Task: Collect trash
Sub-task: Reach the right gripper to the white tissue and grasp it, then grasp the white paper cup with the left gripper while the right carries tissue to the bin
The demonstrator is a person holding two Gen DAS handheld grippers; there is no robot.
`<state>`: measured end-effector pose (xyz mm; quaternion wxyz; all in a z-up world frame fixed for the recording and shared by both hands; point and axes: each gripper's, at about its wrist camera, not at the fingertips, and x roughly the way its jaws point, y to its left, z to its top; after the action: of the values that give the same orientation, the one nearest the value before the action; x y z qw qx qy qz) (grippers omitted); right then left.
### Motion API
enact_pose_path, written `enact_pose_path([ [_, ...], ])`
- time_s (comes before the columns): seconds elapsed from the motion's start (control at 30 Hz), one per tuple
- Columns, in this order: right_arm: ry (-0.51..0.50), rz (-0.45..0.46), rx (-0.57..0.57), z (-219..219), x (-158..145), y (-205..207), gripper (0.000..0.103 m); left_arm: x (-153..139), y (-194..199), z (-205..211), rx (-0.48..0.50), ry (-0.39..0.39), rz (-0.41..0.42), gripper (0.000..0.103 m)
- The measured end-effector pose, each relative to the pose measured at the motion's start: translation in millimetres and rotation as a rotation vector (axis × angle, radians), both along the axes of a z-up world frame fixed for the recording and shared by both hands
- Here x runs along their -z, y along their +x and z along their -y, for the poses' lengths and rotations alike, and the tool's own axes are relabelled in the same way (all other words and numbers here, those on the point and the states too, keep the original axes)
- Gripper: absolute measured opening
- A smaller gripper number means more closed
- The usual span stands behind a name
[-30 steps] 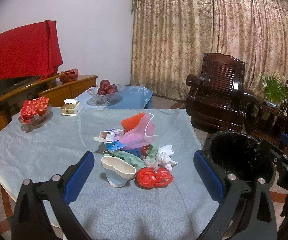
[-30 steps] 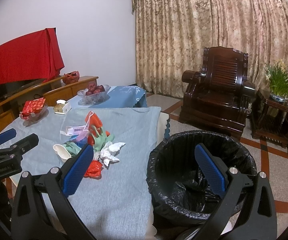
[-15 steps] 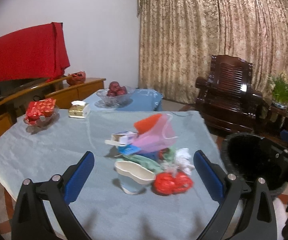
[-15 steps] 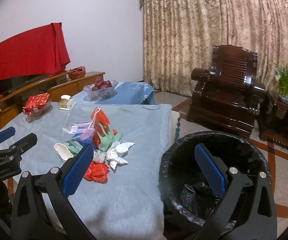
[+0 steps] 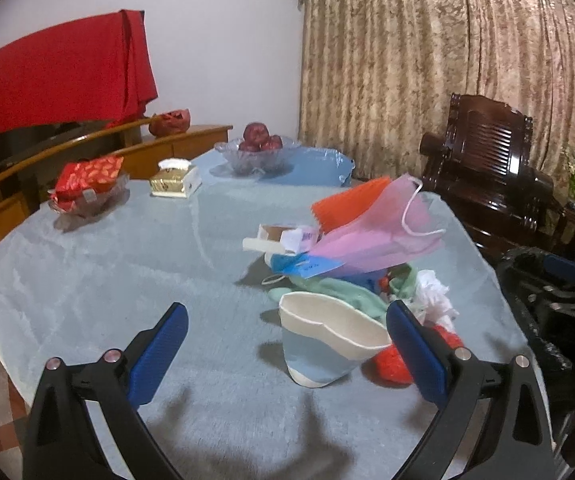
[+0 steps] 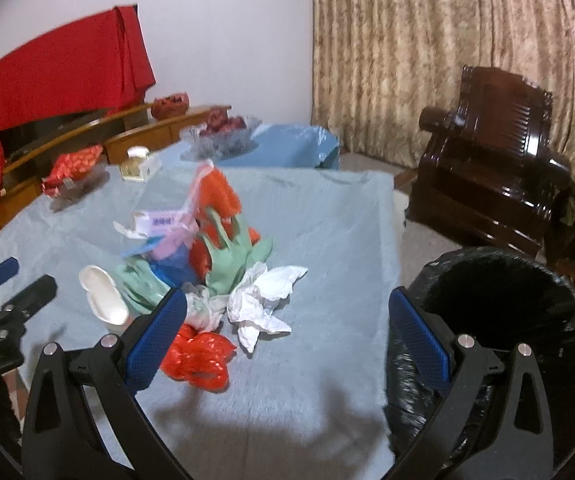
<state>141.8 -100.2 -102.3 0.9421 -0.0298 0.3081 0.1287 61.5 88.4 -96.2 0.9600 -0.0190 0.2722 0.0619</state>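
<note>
Pale blue cloth covers the desk (image 5: pixel 87 264), which carries a heap of trash near its right edge. Just beside that edge, on the floor, stands a bin lined with a black bag (image 6: pixel 527 312), its mouth open upward. Within the heap, a pink face mask (image 5: pixel 371 240) leans over an orange piece, with a small white carton (image 5: pixel 283 238) to its left. Green rubber gloves (image 6: pixel 227 256) sprawl through the middle. A blue and white paper cup (image 5: pixel 323 344) stands at the near side, apart from the crumpled white tissue (image 6: pixel 263 304) and touching or just beside the crumpled red wrapper (image 6: pixel 197 356); which, the blur hides.

Left tongs (image 5: pixel 283 356) hang wide above the cloth, holding nothing, with the cup between the blue pads and close to the right one. Right tongs (image 6: pixel 287 340) are likewise spread wide and empty, the left pad over the red wrapper and the right pad over the bin's rim.

Farther back sit a glass fruit bowl (image 5: pixel 255 152) and a tissue box (image 5: pixel 175 180).
</note>
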Motion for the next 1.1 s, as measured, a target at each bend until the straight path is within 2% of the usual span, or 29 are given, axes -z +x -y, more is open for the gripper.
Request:
enact_pose_path([
  [0.07,-0.013,-0.027,-0.002,-5.0,11.5,11.5,0.097,4.8,9.9,-2.6,0.002,-0.006,-0.016,0.097],
  [0.2,-0.01,-0.085,-0.022,-10.7,28.0,29.7,0.084,12.5,21.8,-2.6,0.015,-0.012,-0.047,0.097],
  [0.47,-0.017,-0.176,-0.09,-22.3,51.1,49.6,0.07,30.7,26.9,6.4,0.055,-0.019,-0.095,0.097],
  [0.67,-0.001,-0.242,-0.14,-26.8,63.8,56.9,0.046,36.2,32.3,14.3,0.07,-0.011,-0.106,0.097],
  [0.73,0.0,-0.269,-0.162,-27.8,68.0,59.7,0.025,37.5,33.7,16.1,0.076,-0.013,-0.11,0.097],
  [0.8,0.014,-0.287,-0.181,-27.4,70.2,61.0,0.014,40.0,35.9,18.6,0.081,-0.014,-0.121,0.097],
  [0.87,0.025,-0.283,-0.187,-24.7,67.5,59.7,0.01,41.7,37.1,21.4,0.083,-0.015,-0.129,0.097],
  [1.1,0.013,-0.225,-0.163,-10.9,51.0,48.6,0.01,46.3,43.8,32.7,0.045,-0.007,-0.133,0.097],
])
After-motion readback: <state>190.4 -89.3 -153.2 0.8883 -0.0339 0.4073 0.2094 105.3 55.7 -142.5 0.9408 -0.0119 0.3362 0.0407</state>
